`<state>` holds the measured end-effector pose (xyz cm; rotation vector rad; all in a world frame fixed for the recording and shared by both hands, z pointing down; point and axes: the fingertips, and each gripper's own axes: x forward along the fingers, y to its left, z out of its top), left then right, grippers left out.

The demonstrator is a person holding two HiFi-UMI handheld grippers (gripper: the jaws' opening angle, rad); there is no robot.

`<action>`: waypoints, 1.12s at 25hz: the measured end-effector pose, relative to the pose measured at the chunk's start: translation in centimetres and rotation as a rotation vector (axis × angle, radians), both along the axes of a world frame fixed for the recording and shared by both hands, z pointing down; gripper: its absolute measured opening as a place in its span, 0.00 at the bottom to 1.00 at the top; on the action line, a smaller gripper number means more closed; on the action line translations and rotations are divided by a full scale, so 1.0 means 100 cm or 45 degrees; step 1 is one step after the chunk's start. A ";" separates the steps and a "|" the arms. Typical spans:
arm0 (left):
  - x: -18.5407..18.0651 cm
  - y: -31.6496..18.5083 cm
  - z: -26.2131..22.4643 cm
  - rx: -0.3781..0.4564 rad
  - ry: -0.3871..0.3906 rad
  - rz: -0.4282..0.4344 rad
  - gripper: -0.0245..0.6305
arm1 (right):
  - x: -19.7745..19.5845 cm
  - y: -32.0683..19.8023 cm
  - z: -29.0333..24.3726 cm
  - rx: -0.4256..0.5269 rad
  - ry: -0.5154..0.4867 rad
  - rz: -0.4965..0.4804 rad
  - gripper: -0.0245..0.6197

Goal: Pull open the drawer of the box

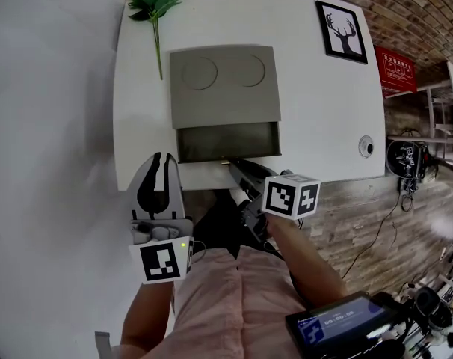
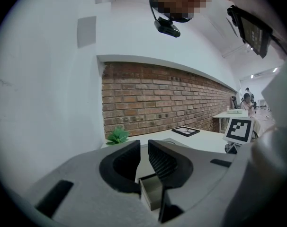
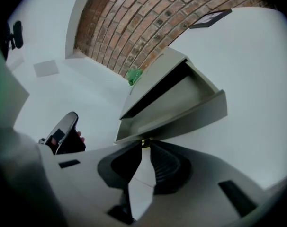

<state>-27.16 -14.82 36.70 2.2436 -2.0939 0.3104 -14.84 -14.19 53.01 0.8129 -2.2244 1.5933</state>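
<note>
Surface: white table (image 1: 316, 103), white wall along its 9 o'clock side, brick wall (image 1: 406, 13) past its 12 o'clock edge.
Box: grey box (image 1: 225, 88) sits mid-table, flat on top with two round recesses side by side.
Drawer: drawer (image 1: 226, 140) stands partly out of the box at 6 o'clock, toward the person; its inside shows bare grey, and its front is close to the table's near edge.
Knob: small brass knob (image 3: 144, 142) at the middle of the drawer front.
Right gripper: right gripper (image 3: 144, 148) comes in from 5 o'clock of the drawer, pointing down at the front; its jaw tips are pinched on the knob.
Left gripper: left gripper (image 1: 164, 158) hovers at 7 o'clock of the drawer, over the table's near edge and apart from the box; jaws a narrow slit apart, nothing between them.
Sprig: green sprig (image 1: 156, 6) lies at 11 o'clock of the box, stem toward the box's left side.
Picture: black-framed deer picture (image 1: 341, 32) lies at 2 o'clock of the box.
Disc: small round disc (image 1: 366, 146) at 3 o'clock of the drawer, well apart, near the table's edge.
</note>
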 end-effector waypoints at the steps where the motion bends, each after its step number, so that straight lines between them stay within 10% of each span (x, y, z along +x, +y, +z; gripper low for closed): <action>1: 0.000 0.001 -0.001 0.005 -0.004 -0.002 0.13 | 0.001 0.001 0.000 0.003 0.003 -0.001 0.14; 28: 0.022 0.045 -0.018 0.054 -0.033 0.014 0.13 | 0.013 0.056 0.004 0.009 0.009 -0.006 0.13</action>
